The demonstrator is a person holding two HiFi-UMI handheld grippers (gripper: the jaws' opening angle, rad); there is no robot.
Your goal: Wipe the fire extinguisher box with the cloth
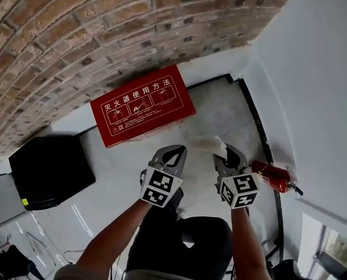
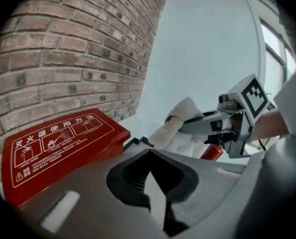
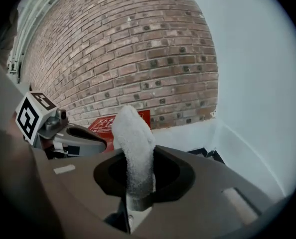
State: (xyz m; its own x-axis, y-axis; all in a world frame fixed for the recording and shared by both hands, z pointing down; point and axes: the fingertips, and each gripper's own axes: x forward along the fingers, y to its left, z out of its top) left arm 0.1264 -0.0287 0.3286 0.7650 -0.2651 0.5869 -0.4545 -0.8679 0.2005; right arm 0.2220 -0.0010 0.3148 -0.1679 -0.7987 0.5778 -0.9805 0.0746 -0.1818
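Note:
The red fire extinguisher box (image 1: 141,105) with white printing stands on the floor against the brick wall; it also shows in the left gripper view (image 2: 58,148) and, partly hidden, in the right gripper view (image 3: 104,124). My right gripper (image 1: 232,152) is shut on a white cloth (image 3: 133,143), which sticks out past its jaws toward the box's right end (image 1: 210,144). My left gripper (image 1: 174,151) is shut with nothing in it, just in front of the box and left of the cloth. Neither gripper touches the box.
A red fire extinguisher (image 1: 271,177) lies on the floor by the white wall at the right. A black box (image 1: 51,171) stands at the left. The brick wall (image 1: 103,28) runs behind the red box. My legs are below the grippers.

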